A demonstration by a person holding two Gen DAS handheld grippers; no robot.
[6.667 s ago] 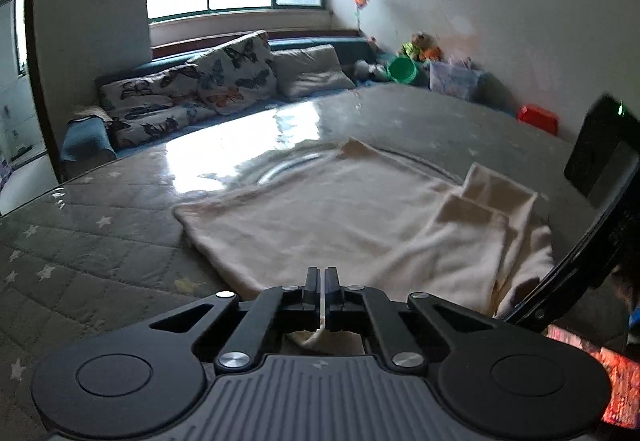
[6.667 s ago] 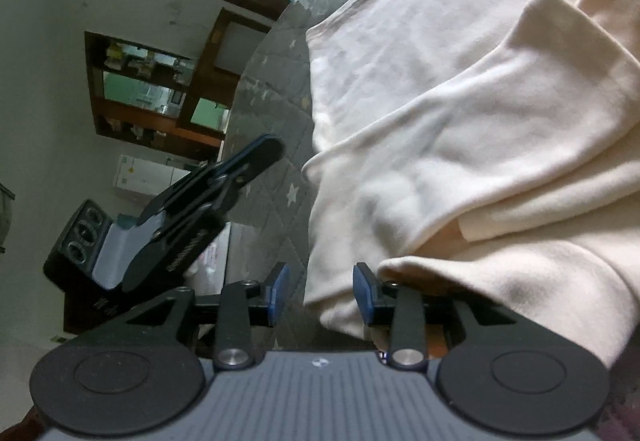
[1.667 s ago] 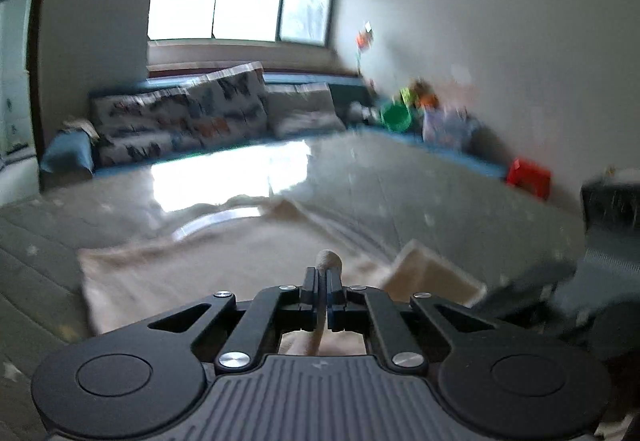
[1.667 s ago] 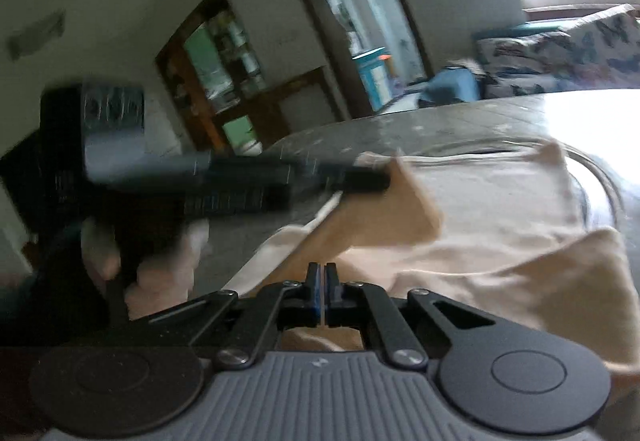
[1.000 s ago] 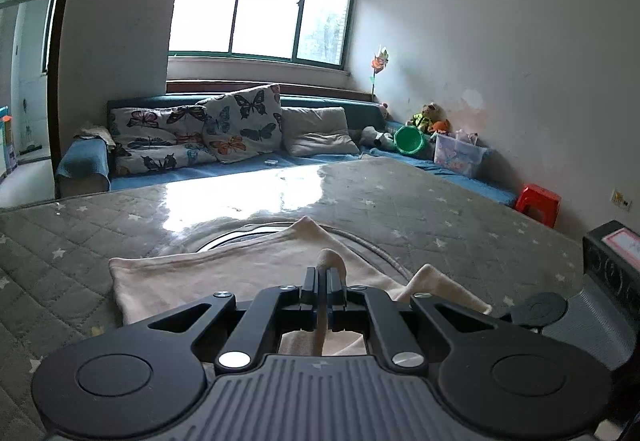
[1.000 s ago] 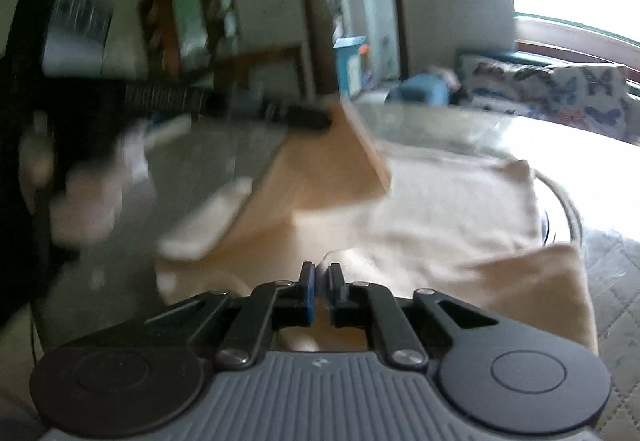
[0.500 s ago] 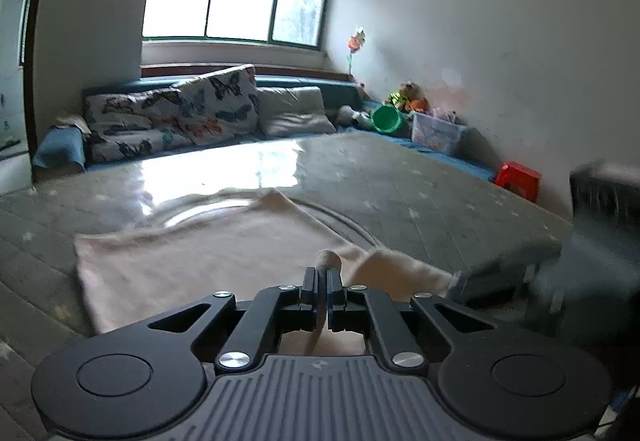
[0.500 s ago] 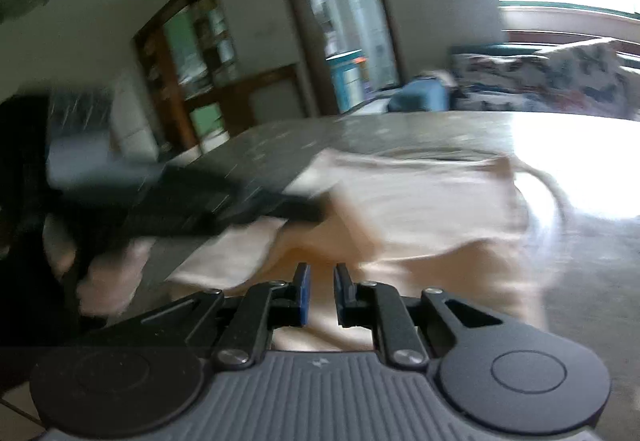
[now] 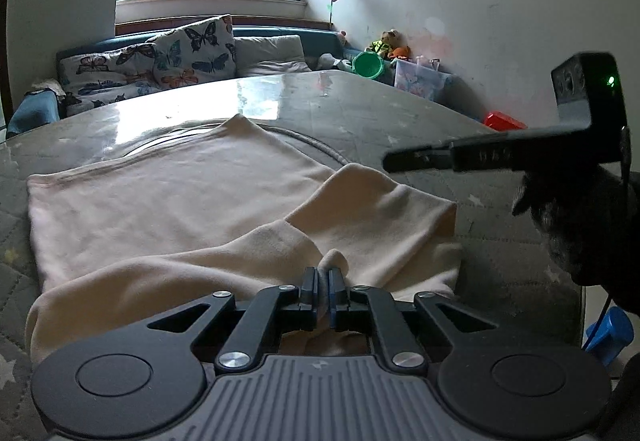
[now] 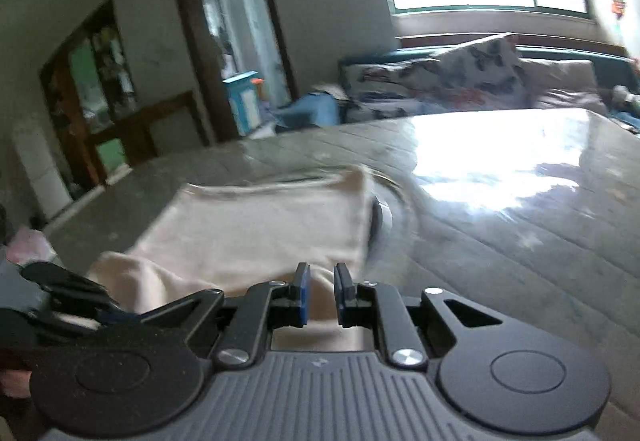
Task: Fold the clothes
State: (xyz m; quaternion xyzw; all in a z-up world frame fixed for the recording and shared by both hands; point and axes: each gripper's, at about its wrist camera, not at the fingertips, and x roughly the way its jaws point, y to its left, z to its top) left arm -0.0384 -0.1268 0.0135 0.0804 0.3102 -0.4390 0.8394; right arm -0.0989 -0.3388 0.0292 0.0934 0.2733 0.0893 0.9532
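Note:
A cream garment [image 9: 168,201] lies on the grey star-quilted table [image 9: 400,121], its near part folded over onto itself. My left gripper [image 9: 323,281] is shut on a pinch of the cream fabric at the near fold. My right gripper [image 10: 322,281] is open with a narrow gap, just above the garment's near right edge [image 10: 256,233], holding nothing. In the left wrist view the right gripper [image 9: 404,161] hovers over the table to the right of the garment. The left gripper [image 10: 64,285] shows at the left edge of the right wrist view.
A sofa with butterfly cushions [image 9: 180,53] stands beyond the table under the window. Toys, a green bucket [image 9: 368,65] and a red stool [image 9: 504,121] are by the right wall. A doorway [image 10: 236,53] and a cabinet are at the far left.
My right gripper has opened and let go of the garment, then drawn off to the right. The lifted fold has dropped onto the garment. My left gripper has lowered, still shut on the fabric.

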